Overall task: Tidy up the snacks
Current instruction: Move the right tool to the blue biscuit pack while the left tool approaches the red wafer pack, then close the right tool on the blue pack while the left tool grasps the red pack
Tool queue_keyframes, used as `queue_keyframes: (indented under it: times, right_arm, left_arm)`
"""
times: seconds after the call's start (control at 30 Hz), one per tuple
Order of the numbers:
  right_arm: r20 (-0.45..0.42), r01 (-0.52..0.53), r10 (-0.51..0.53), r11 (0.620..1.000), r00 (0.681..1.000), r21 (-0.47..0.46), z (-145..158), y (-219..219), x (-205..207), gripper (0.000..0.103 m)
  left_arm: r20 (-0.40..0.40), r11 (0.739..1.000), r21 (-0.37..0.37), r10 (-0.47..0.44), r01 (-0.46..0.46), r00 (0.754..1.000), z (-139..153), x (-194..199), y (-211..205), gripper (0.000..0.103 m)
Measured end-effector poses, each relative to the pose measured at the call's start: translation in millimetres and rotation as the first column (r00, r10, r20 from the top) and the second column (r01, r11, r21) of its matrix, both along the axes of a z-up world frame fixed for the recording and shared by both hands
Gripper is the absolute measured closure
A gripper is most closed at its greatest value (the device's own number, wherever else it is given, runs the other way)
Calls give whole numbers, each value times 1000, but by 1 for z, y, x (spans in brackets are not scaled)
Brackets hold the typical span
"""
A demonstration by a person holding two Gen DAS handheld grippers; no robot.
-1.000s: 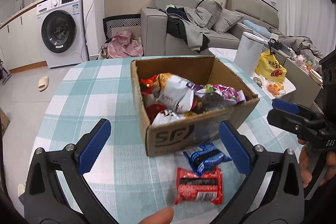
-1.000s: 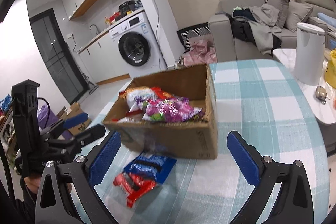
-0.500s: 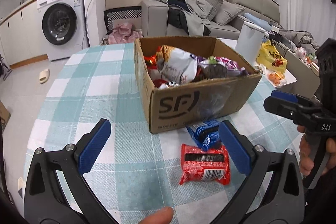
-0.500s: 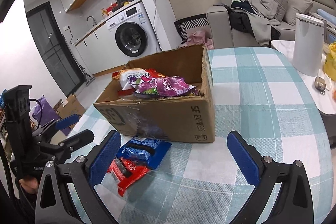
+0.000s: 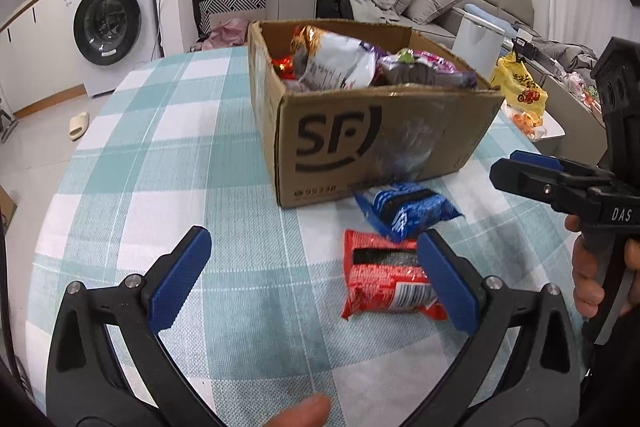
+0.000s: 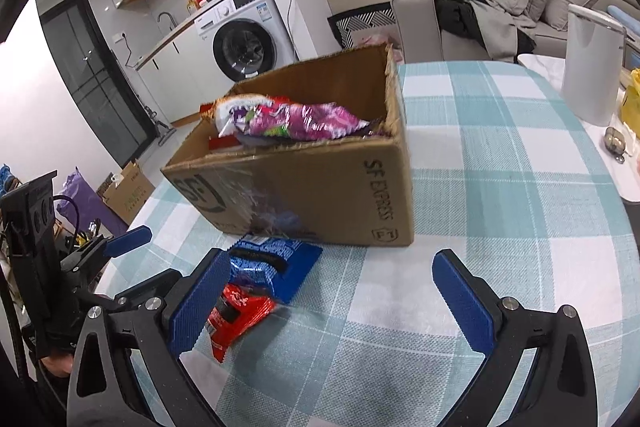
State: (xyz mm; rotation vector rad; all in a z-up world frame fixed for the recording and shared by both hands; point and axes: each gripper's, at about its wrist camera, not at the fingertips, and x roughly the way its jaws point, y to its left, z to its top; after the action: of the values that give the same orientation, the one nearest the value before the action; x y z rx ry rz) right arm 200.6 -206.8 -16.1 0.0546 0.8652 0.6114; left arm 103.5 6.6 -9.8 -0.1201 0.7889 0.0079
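Crinkly red packet (image 5: 390, 283) beside glossy blue packet (image 5: 406, 210), before cardboard box (image 5: 372, 143).

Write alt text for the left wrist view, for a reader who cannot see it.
An open left tool hovers over a checked tablecloth, facing a red snack packet and a blue snack packet lying before a cardboard box full of snacks. The right tool enters from the right.

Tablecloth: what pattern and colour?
Teal-and-white plaid tablecloth; clearest in the left wrist view.
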Motion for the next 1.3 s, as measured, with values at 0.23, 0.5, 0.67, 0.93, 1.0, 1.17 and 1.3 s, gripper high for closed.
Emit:
queue_keyframes:
  times: [0.23, 0.5, 0.67, 0.93, 1.0, 1.17, 1.3]
  right_arm:
    - [-42, -43, 42, 999, 998, -25, -15, 17, -1, 0]
    - [-95, -73, 69, 997, 993, -38, -30, 42, -2, 1]
    - [-107, -100, 95, 994, 990, -34, -33, 59, -2, 2]
    - [-123, -118, 114, 993, 986, -21, -37, 78, 3, 11]
    - [-135, -123, 119, 992, 984, -22, -40, 82, 4, 13]
    - [-133, -120, 115, 992, 984, -27, -43, 91, 3, 27]
    - [-134, -116, 114, 993, 984, -5, -43, 86, 1, 41]
  left_arm:
    - [-16, 1000, -7, 12, -12, 1000, -9, 3, 9, 1]
    - [-27, 999, -30, 41, -42, 999, -14, 9, 28, 1]
    - [-27, 997, -43, 68, -69, 997, -15, 11, 41, 1]
    - [-30, 992, -66, 102, -104, 994, -17, 14, 60, 1]
    - [-31, 992, -67, 105, -107, 994, -18, 14, 62, 1]
    - [-37, 991, -71, 108, -111, 993, -21, 15, 64, 1]
    - [-41, 992, -68, 99, -102, 994, -22, 16, 63, 1]
